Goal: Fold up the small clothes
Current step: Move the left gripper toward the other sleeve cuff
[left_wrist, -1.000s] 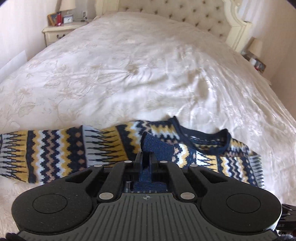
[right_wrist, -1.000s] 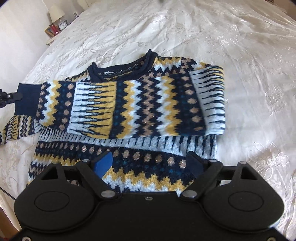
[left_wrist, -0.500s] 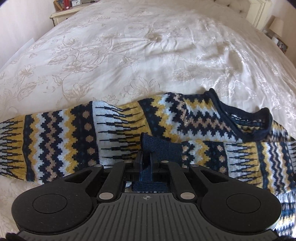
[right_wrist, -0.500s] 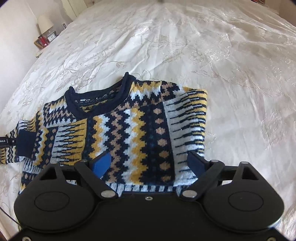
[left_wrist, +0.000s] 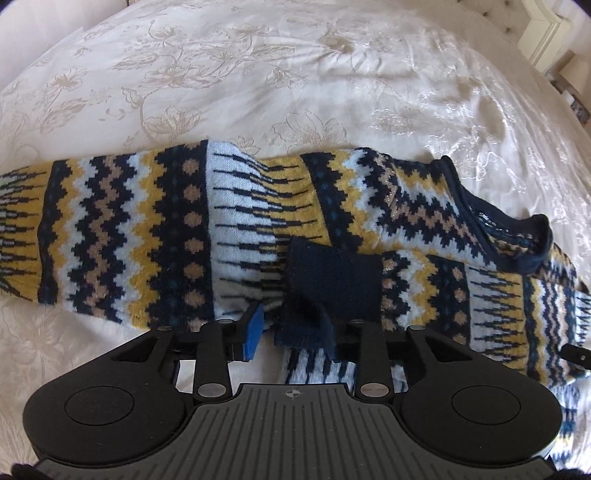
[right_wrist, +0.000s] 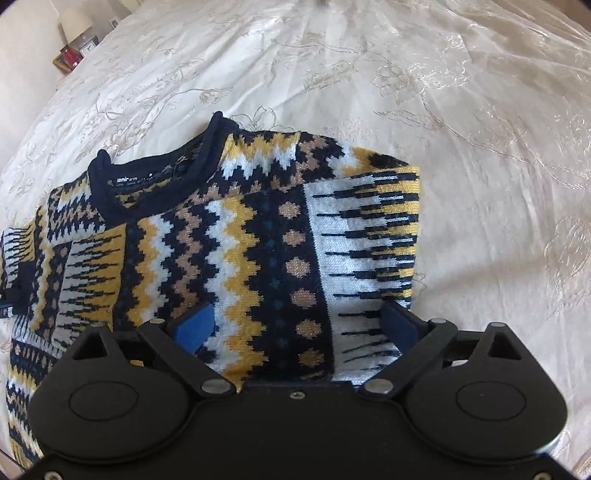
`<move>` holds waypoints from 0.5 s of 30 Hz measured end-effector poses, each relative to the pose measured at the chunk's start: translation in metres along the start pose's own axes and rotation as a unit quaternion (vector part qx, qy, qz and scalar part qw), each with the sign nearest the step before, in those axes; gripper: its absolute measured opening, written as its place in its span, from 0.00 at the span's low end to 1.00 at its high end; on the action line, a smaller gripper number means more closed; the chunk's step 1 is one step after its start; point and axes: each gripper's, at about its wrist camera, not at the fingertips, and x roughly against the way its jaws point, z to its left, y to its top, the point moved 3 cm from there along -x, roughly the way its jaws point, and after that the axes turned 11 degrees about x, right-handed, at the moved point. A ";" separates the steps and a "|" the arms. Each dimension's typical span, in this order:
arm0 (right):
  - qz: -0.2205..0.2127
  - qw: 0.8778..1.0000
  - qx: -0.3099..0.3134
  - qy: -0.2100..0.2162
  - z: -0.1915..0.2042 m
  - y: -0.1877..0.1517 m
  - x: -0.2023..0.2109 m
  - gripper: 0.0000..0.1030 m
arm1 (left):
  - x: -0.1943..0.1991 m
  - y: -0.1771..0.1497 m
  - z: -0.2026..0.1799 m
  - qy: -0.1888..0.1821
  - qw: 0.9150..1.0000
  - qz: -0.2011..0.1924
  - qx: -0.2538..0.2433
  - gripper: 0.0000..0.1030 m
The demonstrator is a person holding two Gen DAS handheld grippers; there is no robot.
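Observation:
A knitted sweater point(left_wrist: 129, 236) with navy, yellow, white and tan zigzags lies flat on the cream bedspread point(left_wrist: 295, 74). One sleeve is folded across the body and ends in a navy cuff point(left_wrist: 332, 280). My left gripper point(left_wrist: 290, 332) points down at that cuff. Its jaws are opening, with the cuff loose between them and draped against the right finger. In the right wrist view the sweater point(right_wrist: 240, 240) shows its navy neckline point(right_wrist: 155, 184) at upper left. My right gripper point(right_wrist: 295, 325) hovers wide open over the folded sleeve, its jaws still opening and gripping nothing.
The floral bedspread point(right_wrist: 480, 110) stretches beyond the sweater on every side. A nightstand with a lamp point(right_wrist: 74, 40) stands past the bed's far left corner. Part of the cream bed frame point(left_wrist: 543, 29) shows at top right in the left wrist view.
My left gripper came down onto the sweater and its jaws parted, letting go of the navy cuff. My right gripper moved in closer over the folded sleeve and its jaws spread slightly wider.

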 end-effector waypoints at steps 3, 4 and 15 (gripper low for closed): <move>-0.005 1.000 0.016 0.000 0.010 -0.003 0.010 0.99 | 0.011 -0.015 0.006 -0.007 1.000 0.007 0.017 0.38; -0.009 1.000 0.022 0.000 0.013 -0.004 0.015 0.99 | 0.016 -0.020 0.007 -0.005 1.000 0.005 0.018 0.39; -0.004 0.995 0.094 0.028 0.055 -0.049 0.050 0.99 | 0.050 -0.107 0.012 0.018 1.000 0.022 0.002 0.45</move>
